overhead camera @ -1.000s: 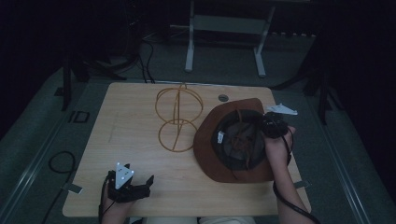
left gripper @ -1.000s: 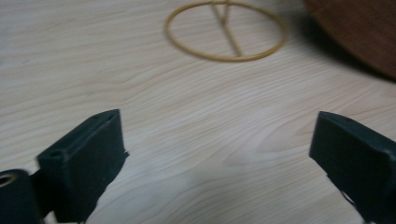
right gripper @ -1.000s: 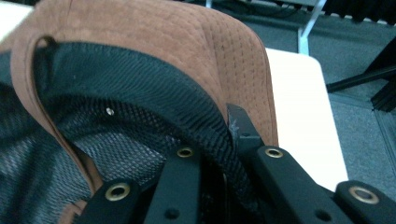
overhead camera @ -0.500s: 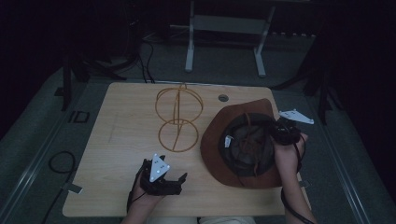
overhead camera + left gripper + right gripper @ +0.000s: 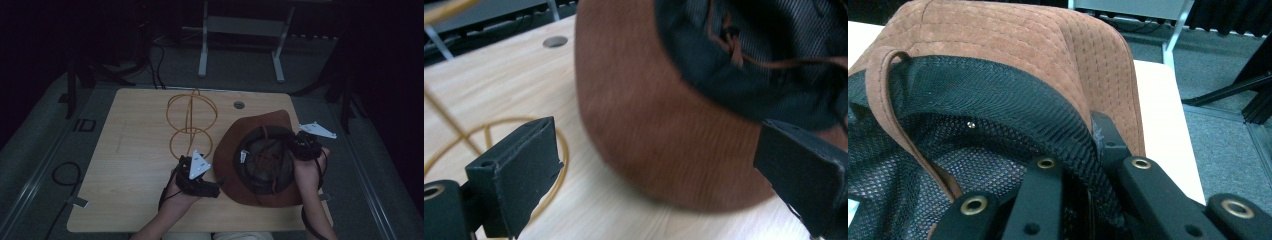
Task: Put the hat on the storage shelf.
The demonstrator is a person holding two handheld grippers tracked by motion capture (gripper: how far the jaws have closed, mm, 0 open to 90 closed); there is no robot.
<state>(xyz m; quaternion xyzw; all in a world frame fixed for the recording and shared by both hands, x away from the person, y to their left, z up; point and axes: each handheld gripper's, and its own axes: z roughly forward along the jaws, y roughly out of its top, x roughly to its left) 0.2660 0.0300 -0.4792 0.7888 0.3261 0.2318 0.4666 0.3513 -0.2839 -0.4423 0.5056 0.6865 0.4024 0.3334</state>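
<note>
One big wooden table [image 5: 135, 165] holds our brown hat [image 5: 235, 150], which lies upside down on the table's right side with its dark mesh inside facing up, and a gold wire stand [image 5: 191, 122] sits just beside it on the left. We pinch the hat's edge where the mesh meets the brim with our right gripper [image 5: 303, 146], its jaws squeezed tight on it. We hold our left gripper [image 5: 199, 182] near the hat's left brim with its jaws wide apart and nothing between them.
</note>
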